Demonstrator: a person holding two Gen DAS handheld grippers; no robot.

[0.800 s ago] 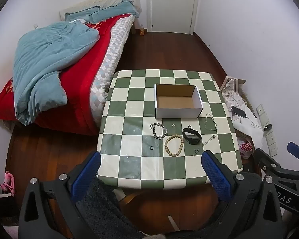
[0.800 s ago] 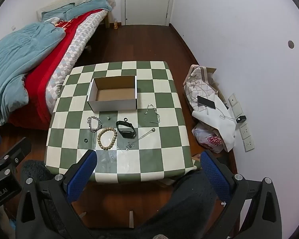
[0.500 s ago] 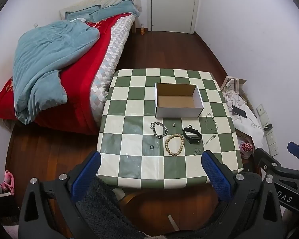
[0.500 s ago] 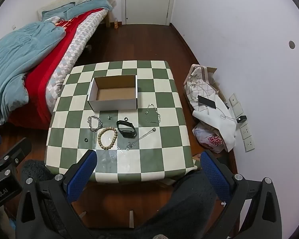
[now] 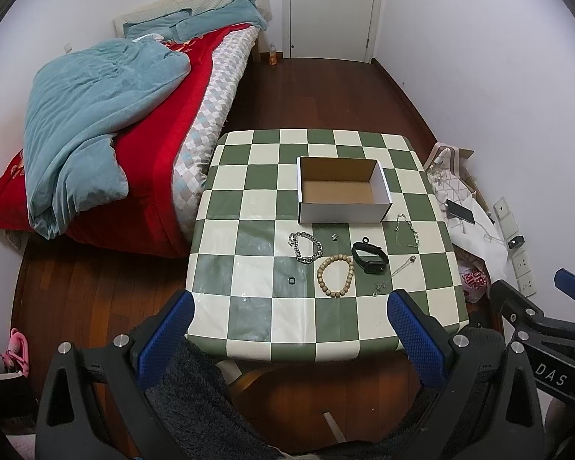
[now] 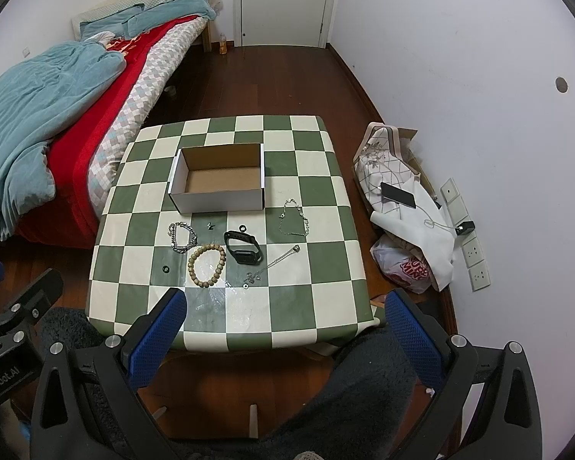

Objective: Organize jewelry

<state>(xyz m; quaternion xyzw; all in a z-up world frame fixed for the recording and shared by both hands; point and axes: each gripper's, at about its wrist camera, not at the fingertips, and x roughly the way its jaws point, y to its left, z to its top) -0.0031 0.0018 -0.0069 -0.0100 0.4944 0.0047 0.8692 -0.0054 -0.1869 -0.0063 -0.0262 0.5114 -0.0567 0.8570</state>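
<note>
Both claws (image 5: 289, 306) (image 6: 285, 304) gape, well short of the bead bracelet (image 5: 335, 276).

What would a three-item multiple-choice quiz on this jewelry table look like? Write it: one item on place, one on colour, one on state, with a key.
1. Where does the wooden bead bracelet lie?
A. inside the box
B. on the table, nearer the camera than the box
C. on the bed

2. What colour is the watch band?
A. black
B. red
C. white

3. What state is the cardboard box in?
A. lidded
B. full of chains
C. open and empty

Key:
1 B: the beads rest on the checkered table, apart from the box.
2 A: the band is dark black beside the pale beads.
3 C: its bare brown floor shows, with no lid.

Both tools, left and right, hang open short of the table.
</note>
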